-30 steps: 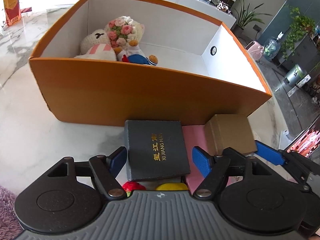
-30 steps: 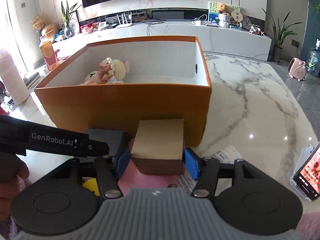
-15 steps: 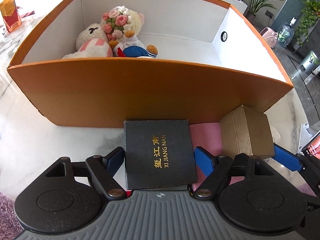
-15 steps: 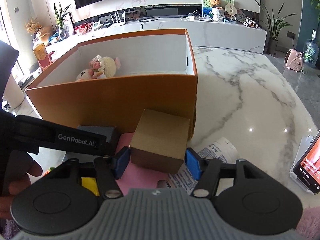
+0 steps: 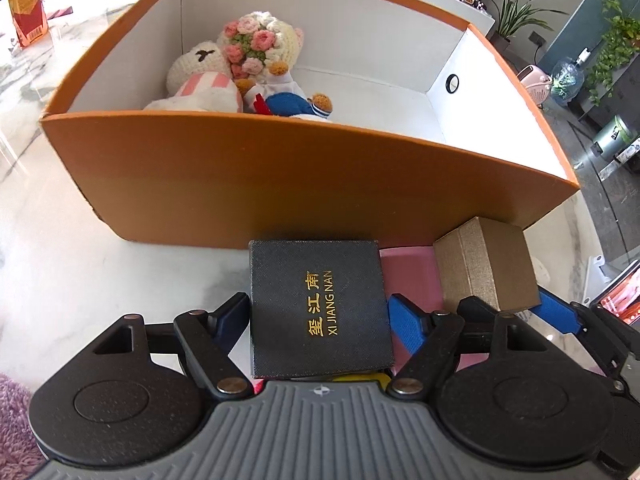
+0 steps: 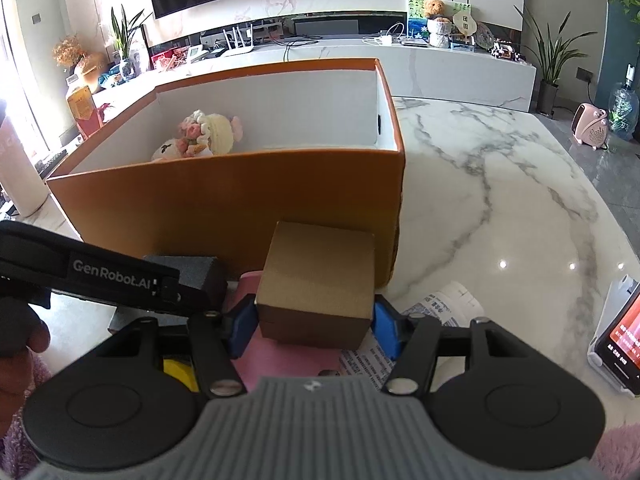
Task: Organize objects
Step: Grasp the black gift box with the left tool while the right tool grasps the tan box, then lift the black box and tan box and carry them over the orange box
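The black box (image 5: 318,306) sits between the pads of the left gripper (image 5: 320,320), clamped at lower centre of the left view; the brown box (image 6: 316,286) is clamped likewise in the right gripper (image 6: 314,326). Both boxes lie just in front of the orange bin (image 5: 280,180), whose open top with the soft toys (image 5: 244,68) lies above and beyond, so each must likely rise over the near wall.
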Demonstrator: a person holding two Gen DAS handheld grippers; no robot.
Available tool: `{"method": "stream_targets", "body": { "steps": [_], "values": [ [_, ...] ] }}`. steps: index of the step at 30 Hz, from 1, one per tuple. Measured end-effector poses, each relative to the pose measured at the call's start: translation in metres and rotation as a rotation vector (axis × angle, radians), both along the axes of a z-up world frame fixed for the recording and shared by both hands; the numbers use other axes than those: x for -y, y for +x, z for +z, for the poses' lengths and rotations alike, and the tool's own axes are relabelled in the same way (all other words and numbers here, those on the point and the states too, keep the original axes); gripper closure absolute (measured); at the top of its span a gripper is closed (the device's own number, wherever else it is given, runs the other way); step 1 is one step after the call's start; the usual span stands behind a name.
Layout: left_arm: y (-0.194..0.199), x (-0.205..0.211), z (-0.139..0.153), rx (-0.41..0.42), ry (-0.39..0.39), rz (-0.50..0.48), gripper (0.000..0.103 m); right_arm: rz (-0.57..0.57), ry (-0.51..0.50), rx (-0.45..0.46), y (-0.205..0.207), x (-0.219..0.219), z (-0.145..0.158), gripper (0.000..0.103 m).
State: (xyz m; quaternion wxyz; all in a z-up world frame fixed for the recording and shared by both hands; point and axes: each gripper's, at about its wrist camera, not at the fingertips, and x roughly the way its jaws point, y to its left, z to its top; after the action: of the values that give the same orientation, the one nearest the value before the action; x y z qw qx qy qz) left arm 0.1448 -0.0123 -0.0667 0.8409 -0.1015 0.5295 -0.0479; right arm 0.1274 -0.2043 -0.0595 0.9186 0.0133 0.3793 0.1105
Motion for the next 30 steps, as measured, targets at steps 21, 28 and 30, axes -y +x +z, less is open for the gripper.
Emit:
{"method": "stream_targets", "body": {
  "steps": [21, 28, 30],
  "values": [
    [-0.025, -0.013, 0.088, 0.17, -0.192, -0.048, 0.015, 0.027, 0.095, 0.119, -0.034, 0.008, 0.062, 0.042],
    [0.001, -0.025, 0.116, 0.236, -0.175, -0.042, 0.015, 0.017, 0.145, 0.175, -0.014, 0.028, 0.108, 0.041],
    [0.013, -0.027, 0.121, 0.239, -0.191, -0.052, 0.015, 0.02, 0.135, 0.196, -0.006, 0.028, 0.118, 0.041]
  ]
}}
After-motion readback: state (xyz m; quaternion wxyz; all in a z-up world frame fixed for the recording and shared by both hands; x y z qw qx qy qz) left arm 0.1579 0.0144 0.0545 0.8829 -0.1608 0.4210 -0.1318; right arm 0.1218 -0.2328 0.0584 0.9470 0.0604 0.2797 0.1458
